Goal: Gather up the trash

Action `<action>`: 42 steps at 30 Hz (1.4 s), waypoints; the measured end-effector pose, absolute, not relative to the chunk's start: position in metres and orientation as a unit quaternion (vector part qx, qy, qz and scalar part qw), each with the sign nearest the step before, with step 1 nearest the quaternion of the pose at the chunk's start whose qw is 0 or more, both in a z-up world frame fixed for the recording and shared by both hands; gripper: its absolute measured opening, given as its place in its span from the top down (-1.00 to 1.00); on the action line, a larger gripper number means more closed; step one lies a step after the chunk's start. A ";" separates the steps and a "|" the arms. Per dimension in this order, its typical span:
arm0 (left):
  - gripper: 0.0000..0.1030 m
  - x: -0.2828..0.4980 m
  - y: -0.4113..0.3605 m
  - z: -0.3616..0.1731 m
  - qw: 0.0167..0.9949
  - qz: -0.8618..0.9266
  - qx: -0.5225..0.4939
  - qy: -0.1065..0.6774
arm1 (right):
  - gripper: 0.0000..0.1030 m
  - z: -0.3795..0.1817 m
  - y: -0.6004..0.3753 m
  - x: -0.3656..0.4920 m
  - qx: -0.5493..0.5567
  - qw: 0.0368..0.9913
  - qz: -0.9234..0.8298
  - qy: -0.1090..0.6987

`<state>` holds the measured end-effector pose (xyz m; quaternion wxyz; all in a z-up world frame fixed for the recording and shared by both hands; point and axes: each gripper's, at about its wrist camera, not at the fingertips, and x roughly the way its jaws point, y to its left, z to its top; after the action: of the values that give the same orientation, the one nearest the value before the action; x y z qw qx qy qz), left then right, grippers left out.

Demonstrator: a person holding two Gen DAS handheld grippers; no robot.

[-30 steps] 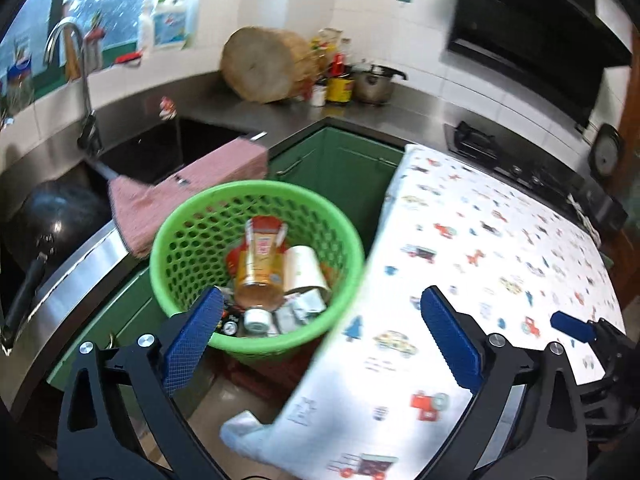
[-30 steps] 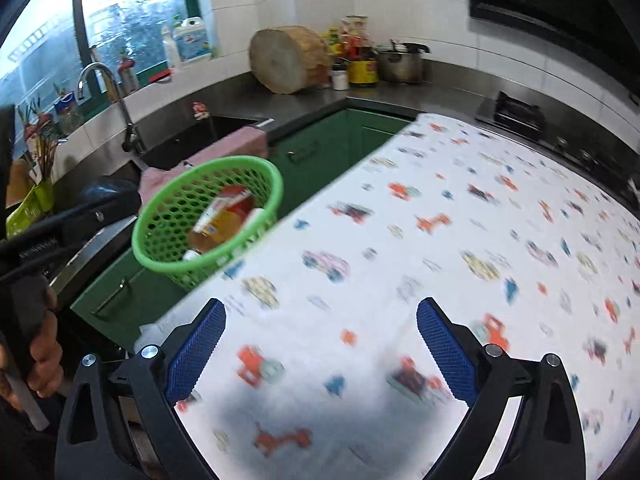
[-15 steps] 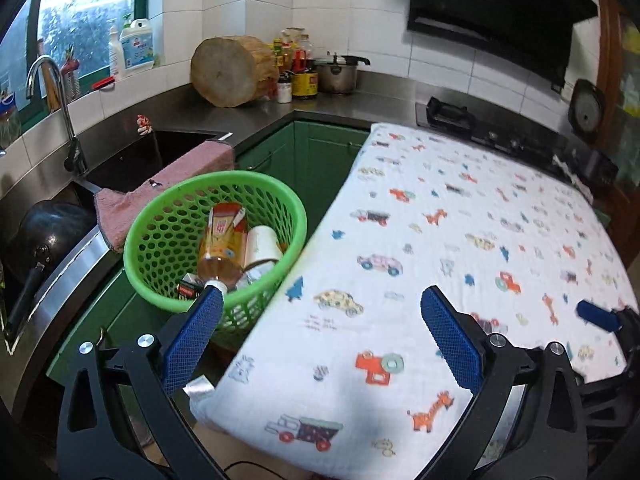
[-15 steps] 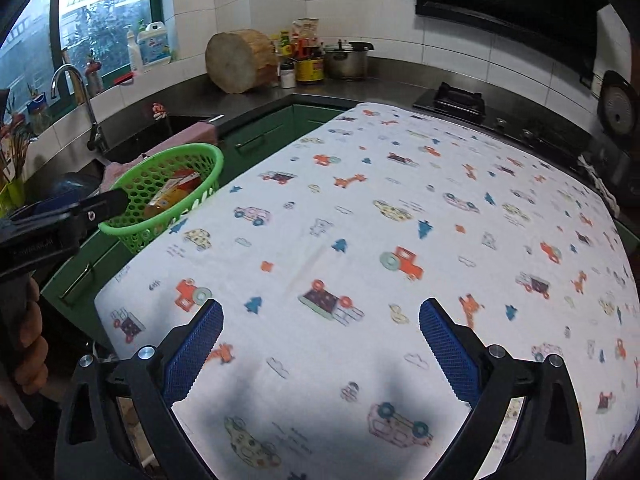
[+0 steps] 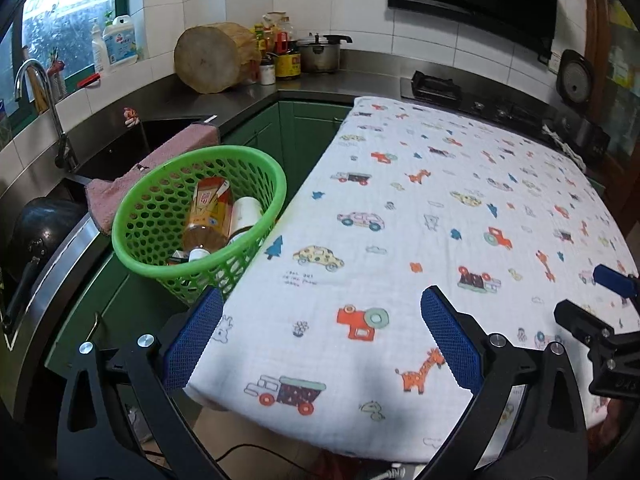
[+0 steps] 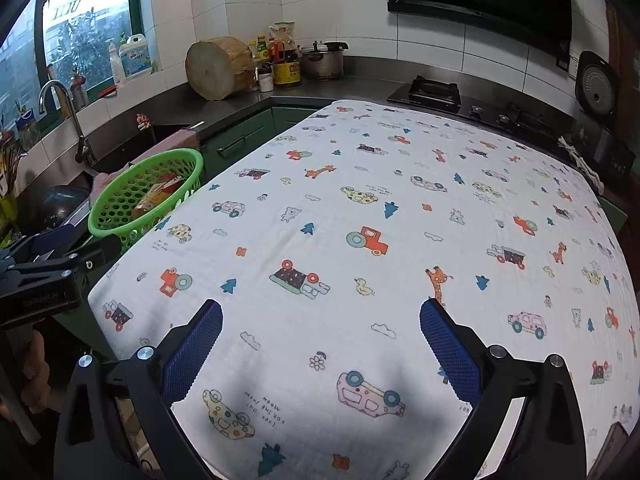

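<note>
- Tucked against the table's left edge, the green basket point(image 5: 200, 216) sits with the trash already inside: an amber bottle point(image 5: 208, 220), a white roll-like container point(image 5: 246, 214) beside it, and small bits underneath that I can't identify.
- Judging by that placement, it's parked where items can drop straight off the table edge into it.
- The left gripper point(image 5: 320, 336) hovers over the near corner of the patterned cloth point(image 5: 420, 208), jaws spread wide, nothing between the blue pads.
- The right gripper point(image 6: 320, 344) hangs over the middle of the cloth, jaws equally wide and empty.
- No loose trash shows on the cloth from either view, so collection looks finished, or nearly so.
- Outward now: a pink towel point(image 5: 156, 160) drapes over the sink edge just behind the basket, faucet point(image 5: 40, 112) beyond it.
- Further back, a wooden chopping block point(image 5: 212, 62), condiment bottles and a pot point(image 5: 320, 54) crowd the counter corner; the stove point(image 5: 436, 86) lies past the table's far end.
- Nothing stands between the grippers and the basket.
</note>
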<state>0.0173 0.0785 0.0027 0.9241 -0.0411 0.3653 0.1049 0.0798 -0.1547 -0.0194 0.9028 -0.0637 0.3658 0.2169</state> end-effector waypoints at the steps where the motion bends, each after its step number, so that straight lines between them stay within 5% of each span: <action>1: -0.90 0.017 0.078 0.002 0.924 0.104 -0.041 0.366 | -0.86 -0.019 -0.155 0.079 -0.064 0.903 0.217 0.365; 42: -0.90 0.006 0.075 -0.006 0.919 0.095 -0.043 0.381 | -0.86 -0.026 -0.155 0.077 -0.061 0.900 0.216 0.374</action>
<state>0.0061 0.0747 -0.0065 0.9186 -0.0434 0.3812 0.0947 0.0771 -0.1548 -0.0260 0.8998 -0.0614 0.3740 0.2160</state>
